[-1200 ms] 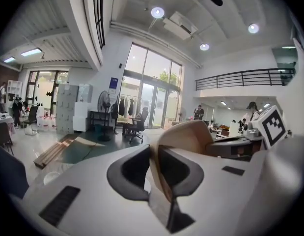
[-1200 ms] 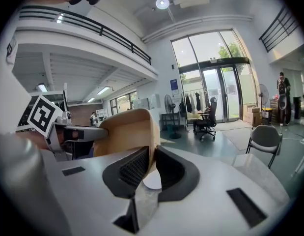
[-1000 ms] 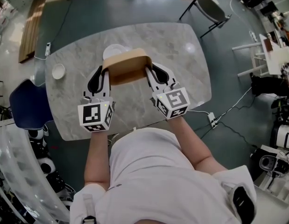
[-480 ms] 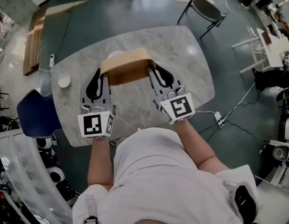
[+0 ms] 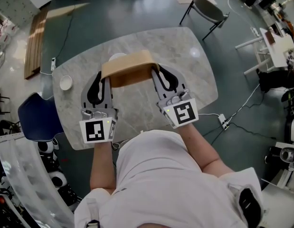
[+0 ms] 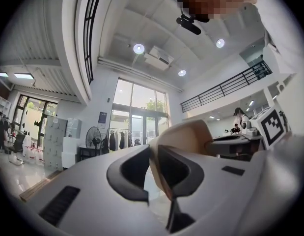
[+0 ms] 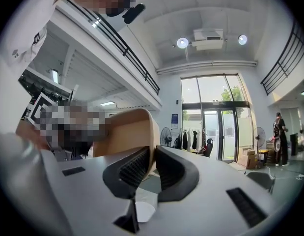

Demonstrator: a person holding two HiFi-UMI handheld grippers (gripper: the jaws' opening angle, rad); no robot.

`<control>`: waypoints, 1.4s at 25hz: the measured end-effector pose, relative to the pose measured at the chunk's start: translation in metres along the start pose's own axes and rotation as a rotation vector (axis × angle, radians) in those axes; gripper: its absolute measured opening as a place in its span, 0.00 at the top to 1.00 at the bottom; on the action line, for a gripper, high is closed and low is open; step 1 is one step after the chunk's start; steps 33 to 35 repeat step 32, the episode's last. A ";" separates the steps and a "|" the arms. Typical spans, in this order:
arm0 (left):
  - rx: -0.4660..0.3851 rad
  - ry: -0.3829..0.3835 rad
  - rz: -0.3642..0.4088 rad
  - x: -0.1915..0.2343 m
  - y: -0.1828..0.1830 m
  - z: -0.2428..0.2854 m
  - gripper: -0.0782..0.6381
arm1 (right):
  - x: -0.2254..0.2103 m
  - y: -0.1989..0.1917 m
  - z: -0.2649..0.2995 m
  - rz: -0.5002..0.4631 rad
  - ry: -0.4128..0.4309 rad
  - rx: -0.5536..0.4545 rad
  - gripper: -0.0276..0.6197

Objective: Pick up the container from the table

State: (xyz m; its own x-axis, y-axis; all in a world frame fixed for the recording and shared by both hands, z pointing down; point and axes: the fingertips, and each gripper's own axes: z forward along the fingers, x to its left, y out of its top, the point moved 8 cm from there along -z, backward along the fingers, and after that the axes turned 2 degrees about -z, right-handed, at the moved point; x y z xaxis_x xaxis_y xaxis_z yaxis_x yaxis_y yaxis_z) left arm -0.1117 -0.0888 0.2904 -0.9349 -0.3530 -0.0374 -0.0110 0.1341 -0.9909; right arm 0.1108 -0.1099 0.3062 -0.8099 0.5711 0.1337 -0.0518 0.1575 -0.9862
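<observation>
The container (image 5: 128, 68) is a tan, open-topped box held in the air over the marble table (image 5: 189, 56). My left gripper (image 5: 104, 76) is shut on its left wall and my right gripper (image 5: 157, 73) is shut on its right wall. In the left gripper view the thin tan wall (image 6: 188, 134) runs between the dark pads of the left gripper (image 6: 154, 167). The right gripper view shows the same on the other side, the container wall (image 7: 124, 132) pinched in the right gripper (image 7: 152, 167). Both grippers point roughly level.
A white plate (image 5: 117, 56) lies on the table, partly hidden behind the container. A small white bowl (image 5: 65, 82) sits near the table's left edge. A blue chair (image 5: 36, 118) stands at the left and a grey chair (image 5: 211, 7) beyond the far right corner.
Both grippers have risen together with the container held between them, and it now hangs higher above the table. The grips look unchanged.
</observation>
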 end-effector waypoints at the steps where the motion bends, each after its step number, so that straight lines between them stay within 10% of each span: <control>1: -0.003 0.001 0.004 0.000 0.000 0.000 0.82 | 0.000 0.000 0.000 -0.001 -0.001 -0.003 0.89; 35: 0.049 0.013 -0.013 -0.023 -0.014 0.004 0.82 | -0.015 -0.016 -0.016 0.014 0.006 0.036 0.90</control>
